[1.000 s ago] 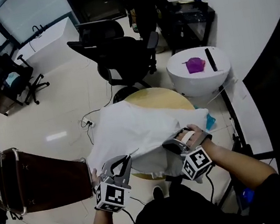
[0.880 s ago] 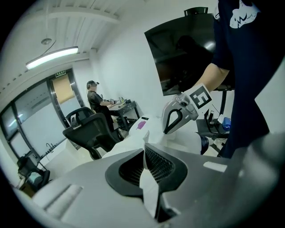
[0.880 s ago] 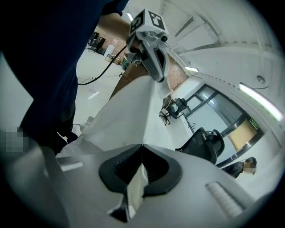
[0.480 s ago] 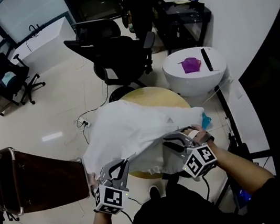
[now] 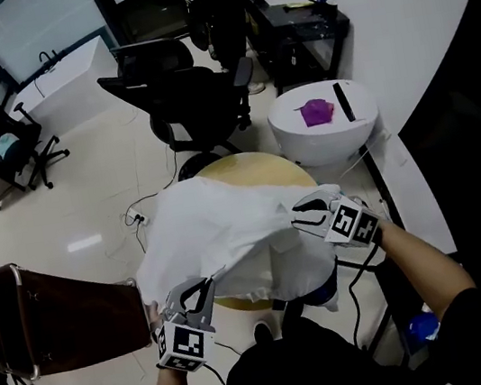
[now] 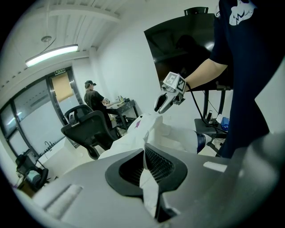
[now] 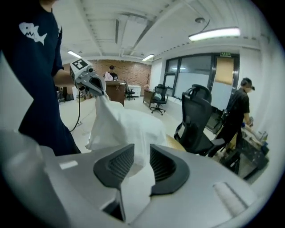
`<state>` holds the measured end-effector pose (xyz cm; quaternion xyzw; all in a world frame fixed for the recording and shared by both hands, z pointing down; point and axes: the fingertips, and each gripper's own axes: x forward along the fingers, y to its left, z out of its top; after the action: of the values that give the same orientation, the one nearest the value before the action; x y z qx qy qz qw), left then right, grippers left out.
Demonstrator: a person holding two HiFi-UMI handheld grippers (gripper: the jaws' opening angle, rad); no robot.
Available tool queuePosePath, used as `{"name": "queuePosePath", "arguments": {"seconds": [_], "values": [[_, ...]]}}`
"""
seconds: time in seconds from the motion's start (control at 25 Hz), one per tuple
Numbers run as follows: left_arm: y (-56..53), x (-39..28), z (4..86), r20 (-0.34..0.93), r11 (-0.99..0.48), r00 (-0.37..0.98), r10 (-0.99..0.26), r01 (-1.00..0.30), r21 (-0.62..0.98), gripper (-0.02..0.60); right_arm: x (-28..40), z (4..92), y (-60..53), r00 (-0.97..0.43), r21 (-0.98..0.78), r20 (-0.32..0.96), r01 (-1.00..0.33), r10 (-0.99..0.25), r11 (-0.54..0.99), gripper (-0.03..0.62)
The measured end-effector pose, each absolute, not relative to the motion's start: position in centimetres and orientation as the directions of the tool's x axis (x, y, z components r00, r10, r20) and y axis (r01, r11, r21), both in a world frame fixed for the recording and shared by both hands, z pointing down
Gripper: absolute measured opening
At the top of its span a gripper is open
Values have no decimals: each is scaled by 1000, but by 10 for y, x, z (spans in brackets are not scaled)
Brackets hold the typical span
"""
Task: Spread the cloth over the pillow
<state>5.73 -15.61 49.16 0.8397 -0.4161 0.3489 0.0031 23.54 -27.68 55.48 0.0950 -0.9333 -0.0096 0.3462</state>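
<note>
Jaws of the left gripper are clenched on an edge of the white cloth, and in the left gripper view the fabric is seen pinched flat between the two ribbed pads. To the left of this gripper, a dark brown piece of furniture with a metal frame is seen on the floor. From the held edge the cloth is stretched up and across the round wooden table, so that the near and middle parts of the table are covered and only its far edge is left bare. Beneath the raised right part of the cloth a white bulk, taken to be the pillow, is seen at the near right edge of the table; how much of it is covered cannot be told. At the right edge of the cloth the right gripper is held. In the right gripper view its jaws are seen apart, having just been opening, with a fold of the cloth lying loosely between the pads rather than being squeezed. Behind the table a black office chair is placed, and to the right of it a white round side table on which a purple object and a black bar are laid.
</note>
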Motion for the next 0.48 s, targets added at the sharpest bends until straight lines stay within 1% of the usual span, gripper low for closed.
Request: {"name": "queuePosePath", "arguments": {"seconds": [0.12,0.28,0.48], "values": [[-156,58,491,593,-654,409,-693,-702,-280,0,234,567,-276,-742,-22,665,-137,-87,990,124],[-155,59,495,598,-656,408,-690,-701,-280,0,232,584,-284,-723,-91,690,-126,-29,988,140],[-153,61,497,599,-658,412,-687,-702,-273,0,227,597,-280,-697,-157,715,-75,61,985,140]]}}
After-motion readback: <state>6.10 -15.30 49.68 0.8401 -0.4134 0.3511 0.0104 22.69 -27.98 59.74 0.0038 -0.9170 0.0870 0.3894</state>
